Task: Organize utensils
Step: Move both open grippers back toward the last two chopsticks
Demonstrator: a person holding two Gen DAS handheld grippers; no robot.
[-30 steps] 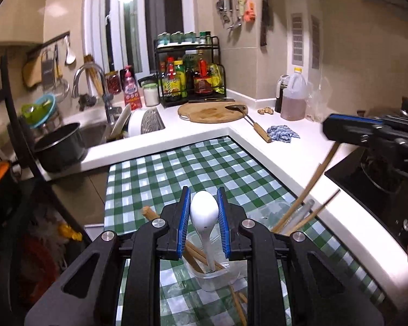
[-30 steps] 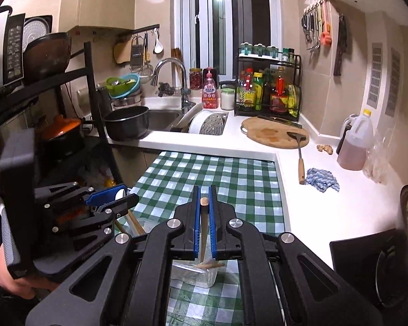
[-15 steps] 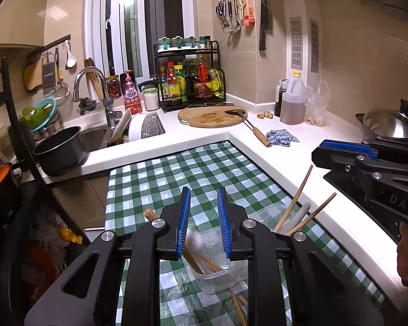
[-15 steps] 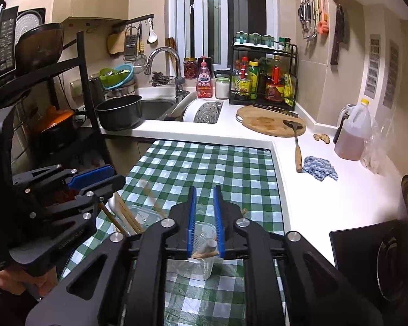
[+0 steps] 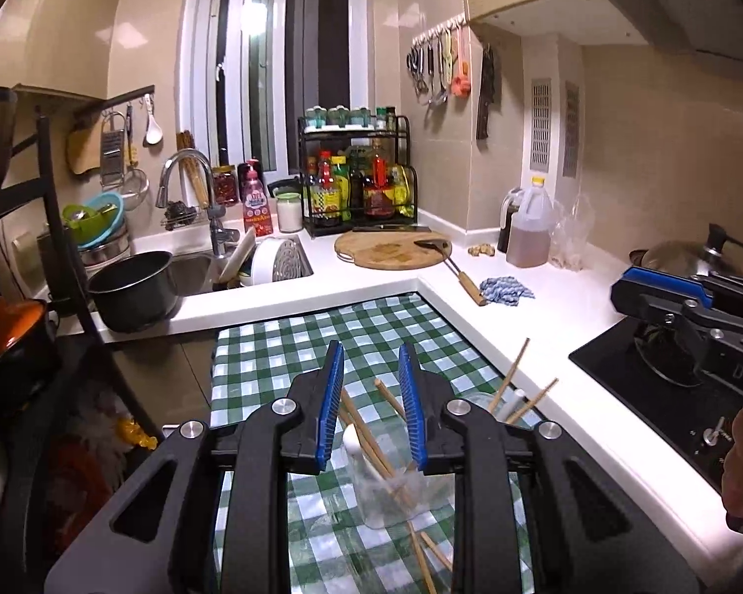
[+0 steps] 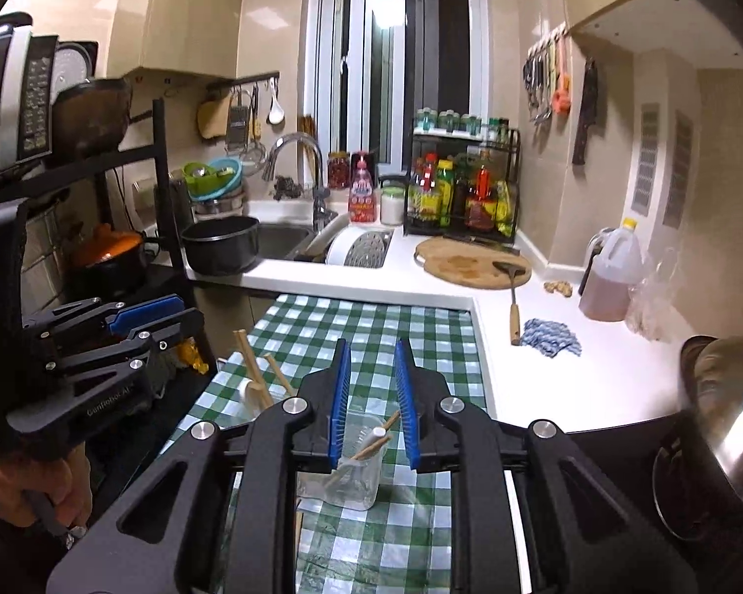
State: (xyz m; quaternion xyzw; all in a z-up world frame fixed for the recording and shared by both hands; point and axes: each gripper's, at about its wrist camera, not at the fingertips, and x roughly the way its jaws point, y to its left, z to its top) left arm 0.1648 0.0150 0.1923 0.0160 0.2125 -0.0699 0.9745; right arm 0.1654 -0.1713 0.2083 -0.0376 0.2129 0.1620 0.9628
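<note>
Utensils stand in two clear plastic cups on a green-and-white checked tablecloth (image 5: 292, 346), which covers the surface beside a white L-shaped countertop (image 5: 559, 317).

Black left gripper (image 5: 371, 386), with blue pads, fills the lower part of its own view. Its jaws are spread apart with nothing pinched between them. Seen through the gap, lower down on the cloth, is the left cup (image 5: 391, 500), holding several wooden chopsticks (image 5: 366, 425) that lean left and a white spoon (image 5: 350, 440) resting against them. One more chopstick (image 5: 433, 552) lies flat on the cloth in front of this cup.

Black right gripper (image 6: 374, 386) has its jaws opening, with nothing held between them. Below the gap stands the right cup (image 6: 351, 470), containing a pair of wooden chopsticks (image 6: 366, 448) tilted right and a white handle end (image 6: 374, 434).

The two cups sit near each other, side by side. A hand (image 6: 39, 490) grips the left gripper's handle at the edge of the right view.
</note>
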